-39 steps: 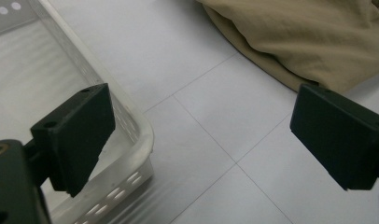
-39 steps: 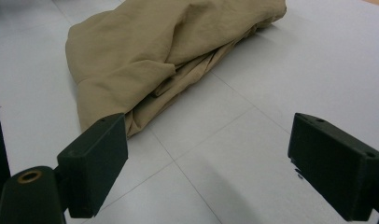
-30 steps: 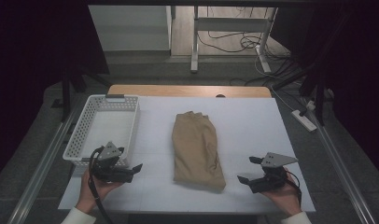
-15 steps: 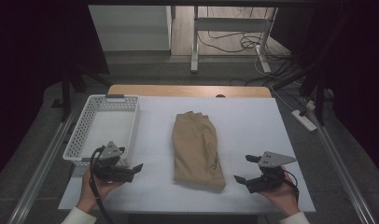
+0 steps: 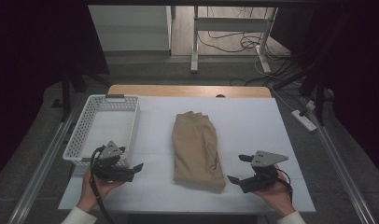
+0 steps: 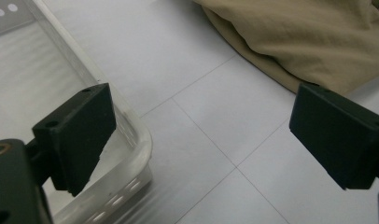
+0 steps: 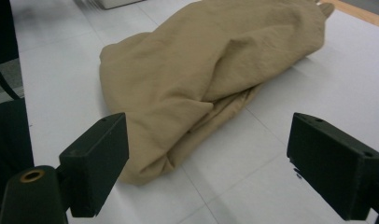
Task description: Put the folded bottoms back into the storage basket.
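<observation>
A folded tan garment (image 5: 197,147) lies lengthwise in the middle of the white table (image 5: 253,121). My left gripper (image 5: 135,167) rests near the front edge, left of the garment and just in front of the basket, jaws open and empty. In the left gripper view the left gripper (image 6: 201,135) frames bare table, with the garment (image 6: 309,37) farther off at upper right. My right gripper (image 5: 238,168) sits to the right of the garment's near end, open and empty. In the right gripper view the right gripper (image 7: 225,158) faces the garment's (image 7: 201,70) near corner, a short way off.
A white perforated basket (image 5: 78,140) stands empty at the left of the table; its rim (image 6: 131,126) lies close beside my left jaw. A wooden edge (image 5: 187,90) borders the table's far side. Bare table lies right of the garment.
My right gripper has crept a little to the left, toward the garment's near end. The left gripper and the garment have stayed put.
</observation>
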Motion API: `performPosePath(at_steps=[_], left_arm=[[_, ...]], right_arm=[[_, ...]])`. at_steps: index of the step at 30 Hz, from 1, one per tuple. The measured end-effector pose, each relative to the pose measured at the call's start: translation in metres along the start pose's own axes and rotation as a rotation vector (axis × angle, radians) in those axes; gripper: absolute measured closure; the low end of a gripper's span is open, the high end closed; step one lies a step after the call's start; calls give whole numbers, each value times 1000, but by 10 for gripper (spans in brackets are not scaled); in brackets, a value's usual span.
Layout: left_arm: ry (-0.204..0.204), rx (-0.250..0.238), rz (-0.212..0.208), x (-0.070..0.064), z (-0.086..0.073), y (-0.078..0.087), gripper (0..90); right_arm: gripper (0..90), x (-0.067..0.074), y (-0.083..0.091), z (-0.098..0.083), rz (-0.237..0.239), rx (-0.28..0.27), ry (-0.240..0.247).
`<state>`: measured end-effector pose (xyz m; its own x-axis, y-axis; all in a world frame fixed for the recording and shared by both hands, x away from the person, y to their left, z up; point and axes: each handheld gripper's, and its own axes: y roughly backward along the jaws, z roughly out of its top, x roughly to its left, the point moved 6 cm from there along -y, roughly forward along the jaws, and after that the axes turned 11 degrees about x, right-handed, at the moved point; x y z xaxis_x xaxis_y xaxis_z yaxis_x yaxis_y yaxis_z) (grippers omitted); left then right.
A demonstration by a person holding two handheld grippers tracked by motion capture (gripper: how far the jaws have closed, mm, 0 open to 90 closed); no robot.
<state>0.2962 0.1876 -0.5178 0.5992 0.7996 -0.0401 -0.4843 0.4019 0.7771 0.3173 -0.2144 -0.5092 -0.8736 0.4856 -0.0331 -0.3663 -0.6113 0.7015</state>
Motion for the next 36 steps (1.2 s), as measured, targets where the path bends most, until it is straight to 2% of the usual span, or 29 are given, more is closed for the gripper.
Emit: performPosePath(at_steps=[11, 18, 23, 29, 31, 36], left_arm=[[-1, 4, 3, 0, 0, -1, 83], [-9, 8, 3, -2, 0, -1, 84], [-10, 6, 0, -2, 0, -1, 87], [-9, 3, 3, -2, 0, 0, 87], [-10, 3, 3, -2, 0, 0, 87], [-10, 4, 3, -2, 0, 0, 87]], right_arm=[[129, 13, -11, 8, 41, 17, 32], [131, 17, -16, 16, 63, 9, 46], [131, 24, -26, 21, 74, 13, 65], [132, 33, -37, 27, 102, 30, 84], [133, 37, -42, 29, 125, 29, 85], [135, 41, -50, 33, 142, 42, 101]])
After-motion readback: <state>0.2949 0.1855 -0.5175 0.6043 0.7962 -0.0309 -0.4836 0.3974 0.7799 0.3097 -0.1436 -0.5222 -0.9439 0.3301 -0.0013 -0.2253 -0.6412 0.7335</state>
